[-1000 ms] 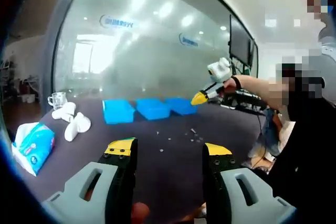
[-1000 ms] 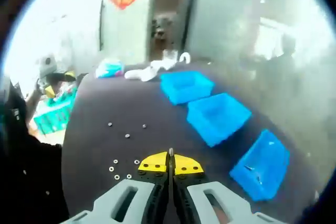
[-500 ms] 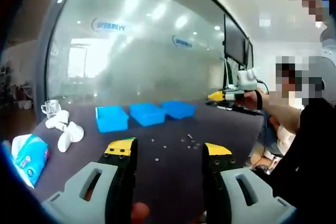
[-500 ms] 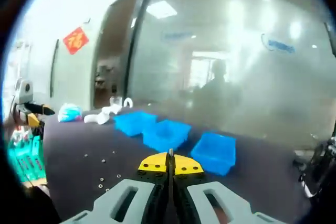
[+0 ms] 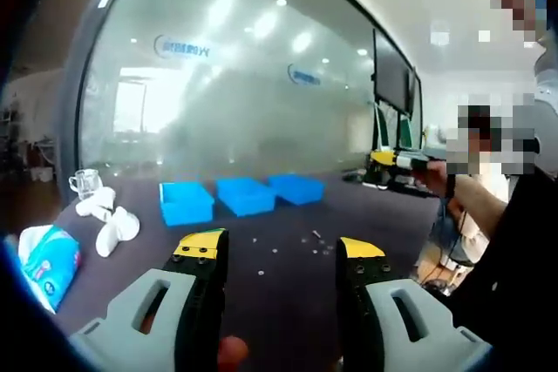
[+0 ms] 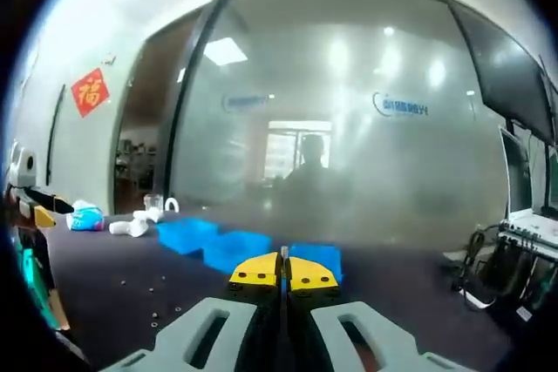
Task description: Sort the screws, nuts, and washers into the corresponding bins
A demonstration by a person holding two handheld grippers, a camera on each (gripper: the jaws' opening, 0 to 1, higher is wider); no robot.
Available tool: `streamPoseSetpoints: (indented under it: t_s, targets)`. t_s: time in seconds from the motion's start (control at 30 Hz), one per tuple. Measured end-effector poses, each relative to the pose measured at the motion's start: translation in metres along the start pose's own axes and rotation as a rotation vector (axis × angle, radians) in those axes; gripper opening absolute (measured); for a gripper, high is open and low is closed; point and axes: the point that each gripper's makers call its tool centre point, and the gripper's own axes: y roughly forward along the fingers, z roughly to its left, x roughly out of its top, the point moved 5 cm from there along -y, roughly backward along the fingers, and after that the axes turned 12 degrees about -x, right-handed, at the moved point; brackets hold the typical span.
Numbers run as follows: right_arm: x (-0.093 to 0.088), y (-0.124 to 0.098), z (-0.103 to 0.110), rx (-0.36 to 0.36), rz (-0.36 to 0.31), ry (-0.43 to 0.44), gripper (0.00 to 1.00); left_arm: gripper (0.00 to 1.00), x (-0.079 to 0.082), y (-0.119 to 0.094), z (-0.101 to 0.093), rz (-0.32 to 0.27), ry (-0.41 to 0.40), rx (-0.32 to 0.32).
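Hardware [image 5: 309, 240] lies scattered as small pale specks on the dark tabletop [image 5: 261, 276], ahead of the left gripper [image 5: 276, 248] and well apart from its yellow-tipped fingers [image 5: 200, 244], which stand wide apart with nothing between them. Whether a given speck is a screw, nut or washer is too small to tell. Beyond the specks, toward the tabletop's far edge in front of a frosted glass wall [image 5: 244, 102], three blue bins [image 5: 242, 195] sit in a row side by side. Toward the tabletop's left end in the left gripper view are white plush-like objects [image 5: 112, 219], a clear glass mug [image 5: 86, 183] and, nearer the camera, a blue tissue pack [image 5: 48, 256]. At the right of that view, a person's hand holds the other gripper up over the tabletop's right edge, well apart from the bins. In the right gripper view, the right gripper [image 6: 282, 273] has its fingers [image 6: 255, 269] pressed together; whether anything is pinched between them cannot be told. The blue bins [image 6: 228, 246] show just past the fingertips, partly hidden by them, and a few loose specks [image 6: 155, 302] lie on the tabletop [image 6: 113, 289] to the lower left, clear of the fingers. A red paper decoration [image 6: 90, 91] hangs on the wall at left.
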Motion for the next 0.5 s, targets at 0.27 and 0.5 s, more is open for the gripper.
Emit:
streamPoseSetpoints:
  t_s: [0.27,0.5]
  targets:
    - [0.01,0.04,0.002,-0.027,-0.022,-0.002,0.0,0.48,-0.002,-0.002,-0.002,-0.003,-0.002,-0.001]
    - [0.02,0.082,0.014,-0.005,-0.008,0.005,0.0,0.48,-0.004,-0.004,0.001,-0.007,-0.011,0.005]
